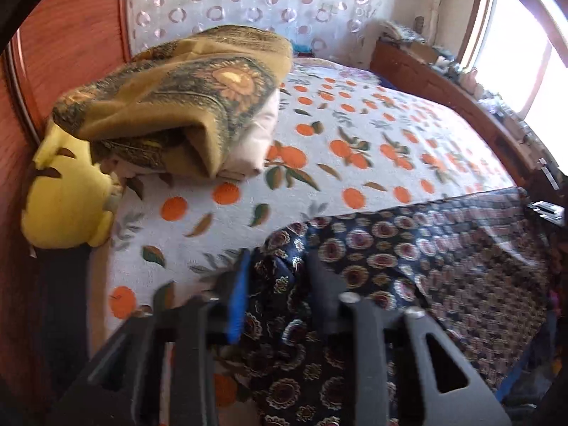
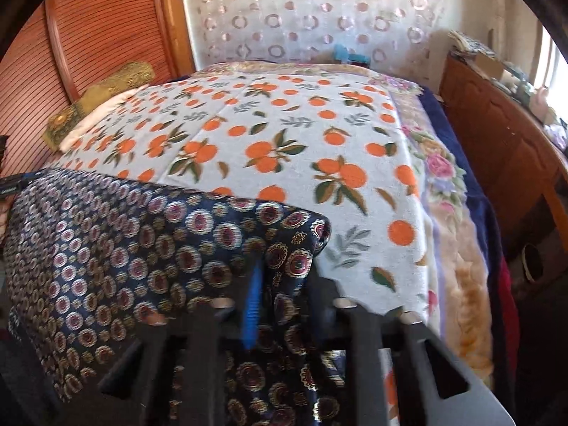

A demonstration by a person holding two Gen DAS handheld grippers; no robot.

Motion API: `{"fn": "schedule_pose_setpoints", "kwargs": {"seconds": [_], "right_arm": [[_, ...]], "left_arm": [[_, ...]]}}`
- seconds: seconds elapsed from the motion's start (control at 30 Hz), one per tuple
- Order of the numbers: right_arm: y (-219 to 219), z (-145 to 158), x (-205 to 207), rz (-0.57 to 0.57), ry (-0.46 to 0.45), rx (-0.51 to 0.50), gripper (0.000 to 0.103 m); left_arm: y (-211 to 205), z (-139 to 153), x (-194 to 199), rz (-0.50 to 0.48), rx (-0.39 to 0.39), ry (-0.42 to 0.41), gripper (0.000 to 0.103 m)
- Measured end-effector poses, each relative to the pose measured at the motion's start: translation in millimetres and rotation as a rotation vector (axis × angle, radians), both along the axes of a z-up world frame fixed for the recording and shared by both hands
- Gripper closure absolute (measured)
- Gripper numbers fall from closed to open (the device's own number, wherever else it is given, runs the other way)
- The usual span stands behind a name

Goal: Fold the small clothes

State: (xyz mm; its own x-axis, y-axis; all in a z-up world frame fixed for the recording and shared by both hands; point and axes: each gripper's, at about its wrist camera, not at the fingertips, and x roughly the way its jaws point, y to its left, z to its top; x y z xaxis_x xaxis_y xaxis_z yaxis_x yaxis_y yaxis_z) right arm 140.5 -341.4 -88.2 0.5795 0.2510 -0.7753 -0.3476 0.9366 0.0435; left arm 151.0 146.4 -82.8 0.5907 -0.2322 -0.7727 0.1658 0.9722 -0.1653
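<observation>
- Folding looks barely begun: the dark navy cloth printed with round maroon-and-gold medallions (image 1: 443,248) is stretched in a broad sheet over the near part of the bed, and I see no crease or doubled layer across its open span.
- Left gripper (image 1: 277,277), black-fingered with a blue ribbed pad on one side, is pinched nearly shut on one near corner of that cloth; the fabric bunches up between its fingers and spills down below them.
- Right gripper (image 2: 284,280), of the same make, is likewise clamped almost closed on the opposite near corner, where the hem curls into a small rounded lump just past the fingertips.
- Between the two grips the cloth runs taut from side to side; whether its middle rests on the bed or is lifted just clear I cannot tell.
- Beneath it lies the white bedspread patterned with oranges and green leaves (image 2: 284,124), which carries nothing else across its middle, so there is room to lay a fold forward.
- Off to the side, a mustard-and-olive paisley blanket (image 1: 177,99) sits heaped over a pale pillow beside a yellow plush toy (image 1: 67,195), near the reddish wooden headboard (image 1: 71,46); none of it looks to be part of the job.
- By my judgement, both corners are secured and the first fold is still to come, followed by any further halving and setting the piece aside.
- No finished, folded garment shows anywhere in either view.
</observation>
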Motion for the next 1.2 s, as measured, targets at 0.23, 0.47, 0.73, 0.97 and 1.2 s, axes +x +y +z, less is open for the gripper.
{"fn": "schedule_pose_setpoints", "kwargs": {"seconds": [0.23, 0.47, 0.73, 0.97, 1.2], "right_arm": [[9.2, 19.3, -31.4, -0.001, -0.09, -0.01, 0.098], [7.5, 92.5, -85.0, -0.008, -0.259, 0.04, 0.099], [-0.4, 184.3, -124.5, -0.016, -0.477, -0.013, 0.099], [6.4, 236.0, -64.1, -0.04, -0.563, -0.107, 0.099], [47.7, 167.6, 78.6, -0.084, -0.419, -0.21, 0.099]], "left_arm": [[-8.3, 29.7, -28.3, -0.046, -0.042, -0.072, 0.093], [-15.8, 109.4, -76.7, -0.064, -0.04, -0.264, 0.094], [-21.3, 208.4, -86.7, -0.079, -0.023, -0.478, 0.094], [-30.2, 255.4, 2.6, -0.043, 0.054, -0.517, 0.094], [-45.8, 182.0, 140.3, -0.011, 0.142, -0.353, 0.094]]}}
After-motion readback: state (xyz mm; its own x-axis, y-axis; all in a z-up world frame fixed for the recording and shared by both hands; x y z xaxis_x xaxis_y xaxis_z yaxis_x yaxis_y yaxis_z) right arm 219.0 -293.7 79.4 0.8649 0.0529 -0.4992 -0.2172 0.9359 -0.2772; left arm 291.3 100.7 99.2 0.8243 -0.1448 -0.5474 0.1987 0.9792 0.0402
